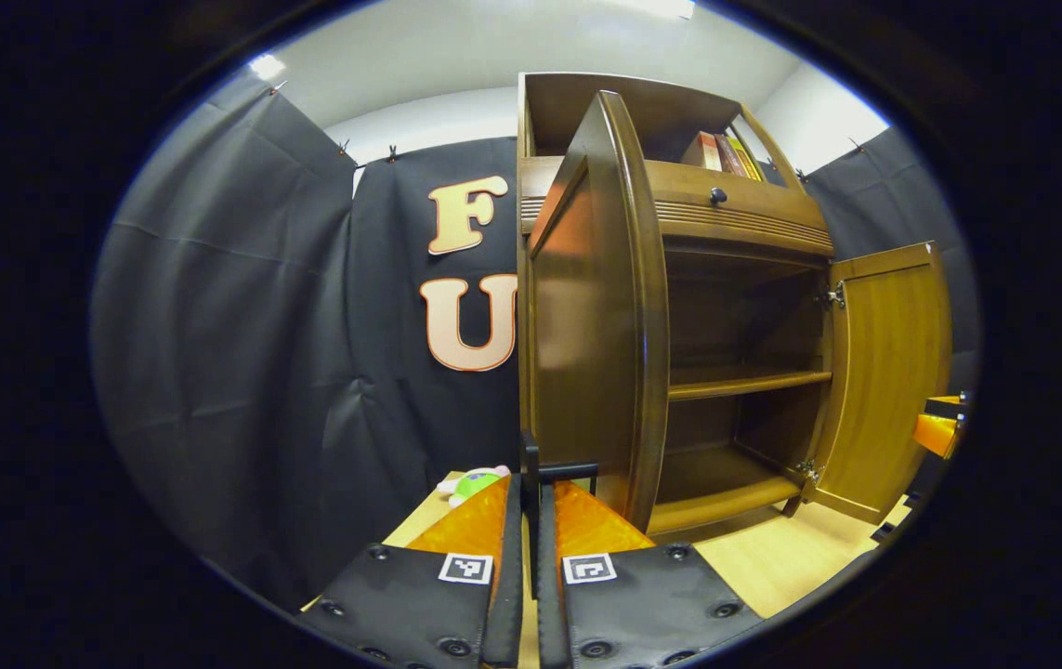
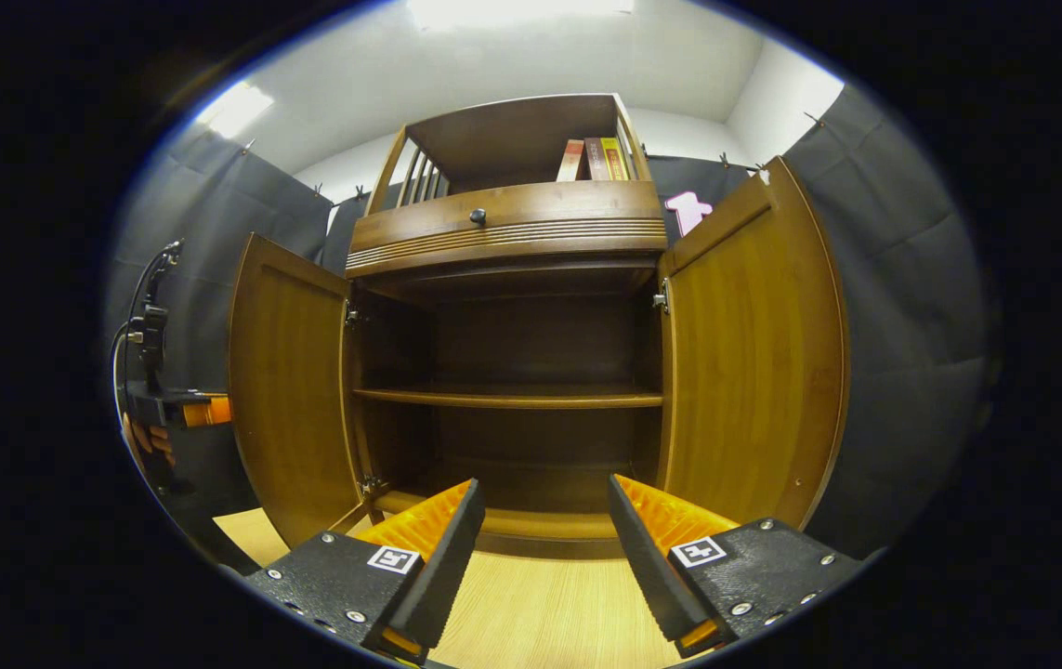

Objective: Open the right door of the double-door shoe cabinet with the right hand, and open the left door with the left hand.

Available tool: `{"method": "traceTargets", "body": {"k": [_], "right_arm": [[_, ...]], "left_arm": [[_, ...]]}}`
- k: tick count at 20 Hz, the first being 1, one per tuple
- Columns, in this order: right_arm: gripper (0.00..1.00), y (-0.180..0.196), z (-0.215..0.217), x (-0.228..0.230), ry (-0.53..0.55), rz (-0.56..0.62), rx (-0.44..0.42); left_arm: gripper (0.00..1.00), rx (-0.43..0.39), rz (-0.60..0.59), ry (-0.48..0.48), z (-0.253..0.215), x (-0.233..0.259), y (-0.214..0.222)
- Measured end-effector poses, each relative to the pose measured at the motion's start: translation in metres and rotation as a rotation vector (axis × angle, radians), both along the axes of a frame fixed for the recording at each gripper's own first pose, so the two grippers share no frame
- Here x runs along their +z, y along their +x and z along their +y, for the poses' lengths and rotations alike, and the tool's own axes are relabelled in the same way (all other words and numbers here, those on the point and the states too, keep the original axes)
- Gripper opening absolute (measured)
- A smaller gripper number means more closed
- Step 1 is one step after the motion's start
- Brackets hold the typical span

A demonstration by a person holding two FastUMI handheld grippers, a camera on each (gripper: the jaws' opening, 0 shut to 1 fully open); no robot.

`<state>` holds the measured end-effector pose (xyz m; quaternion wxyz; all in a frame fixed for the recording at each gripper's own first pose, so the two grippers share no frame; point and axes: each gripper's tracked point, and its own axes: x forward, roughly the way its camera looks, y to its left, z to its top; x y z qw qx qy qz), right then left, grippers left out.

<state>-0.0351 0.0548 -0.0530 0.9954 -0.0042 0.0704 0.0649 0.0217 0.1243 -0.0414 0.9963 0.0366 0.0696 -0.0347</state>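
Observation:
The wooden shoe cabinet (image 2: 503,232) stands straight ahead with both doors swung wide. In the right gripper view its left door (image 2: 294,400) and right door (image 2: 753,372) frame bare shelves (image 2: 507,398). My right gripper (image 2: 544,483) hangs open low in front of the cabinet with nothing between its fingers. In the left gripper view the left door (image 1: 586,353) shows nearly edge-on, close by. My left gripper (image 1: 531,483) is shut on that door's thin black handle (image 1: 531,451). The right door (image 1: 884,372) stands beyond, with the right gripper (image 1: 937,432) beside it.
A drawer with a round black knob (image 2: 478,216) sits above the doors, and books (image 2: 594,158) stand on the top shelf. A small plush toy (image 1: 473,483) lies on the light wooden floor (image 2: 540,604) left of the cabinet. A hand (image 2: 154,437) holds the left gripper (image 2: 210,410).

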Motion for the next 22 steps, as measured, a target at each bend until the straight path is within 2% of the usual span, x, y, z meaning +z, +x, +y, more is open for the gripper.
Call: {"method": "traceTargets", "body": {"k": [1,2,5,11,12,13,15,17,19,22], "right_arm": [[0.83,-0.002,0.0,0.0,-0.006,0.0,-0.002],[0.83,-0.002,0.0,0.003,-0.008,-0.002,-0.004],[0.83,-0.001,-0.001,0.003,-0.011,0.003,-0.013],[0.83,-0.002,0.01,-0.002,-0.012,0.013,0.001],[0.83,-0.001,0.014,-0.002,-0.014,0.014,0.009],[0.83,0.0,0.017,-0.004,-0.015,0.015,0.018],[0.84,0.001,0.022,-0.006,-0.017,0.022,0.034],[0.83,0.006,0.024,-0.01,-0.016,0.03,0.046],[0.84,0.009,0.026,-0.01,0.0,0.034,0.062],[0.84,0.018,0.028,-0.006,0.02,0.03,0.074]], "left_arm": [[0.17,-0.002,-0.008,-0.006,0.007,0.001,0.001],[0.11,-0.008,-0.018,-0.016,0.013,0.0,0.002],[0.09,-0.05,-0.019,-0.052,0.029,-0.001,0.002],[0.08,-0.13,-0.016,-0.05,0.053,-0.001,0.006],[0.09,-0.129,-0.018,-0.045,0.06,0.0,0.004],[0.04,-0.113,-0.017,-0.036,0.072,0.0,-0.003],[0.09,-0.076,0.006,-0.055,0.088,-0.001,-0.021],[0.09,-0.032,0.003,-0.023,0.097,0.007,-0.042],[0.08,-0.004,-0.004,0.011,0.088,0.017,-0.061],[0.08,-0.04,-0.026,-0.011,0.041,0.029,-0.076]]}}
